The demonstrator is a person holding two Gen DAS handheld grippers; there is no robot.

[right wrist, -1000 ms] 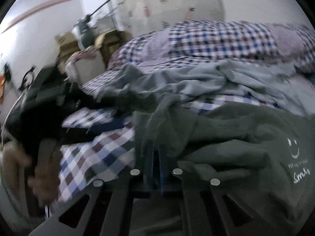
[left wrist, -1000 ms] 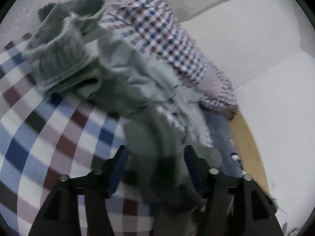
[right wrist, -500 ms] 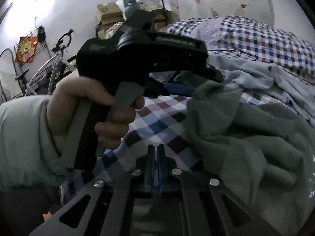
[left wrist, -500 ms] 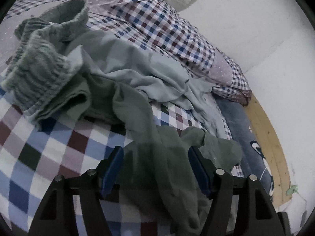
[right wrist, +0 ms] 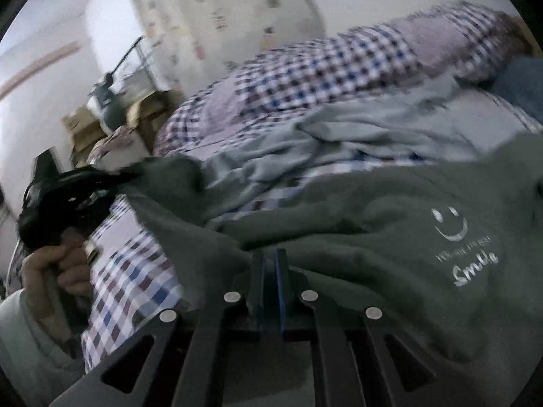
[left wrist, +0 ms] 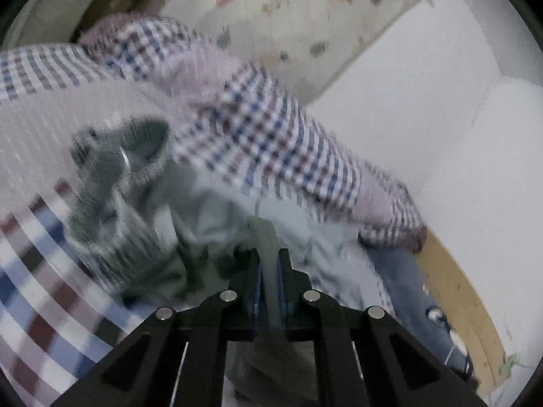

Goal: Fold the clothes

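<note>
Both tongs, left tongs (left wrist: 268, 268) and right tongs (right wrist: 269, 271), pinch the green sweatshirt (right wrist: 390, 237) over the bed (right wrist: 135, 271); thin grips may slip under tension.

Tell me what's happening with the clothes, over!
Left gripper shut on a fold of the green sweatshirt. Right gripper shut on its near edge. Sweatshirt still rumpled on the checked bedspread. Pale blue shirt lies bunched behind it.
</note>
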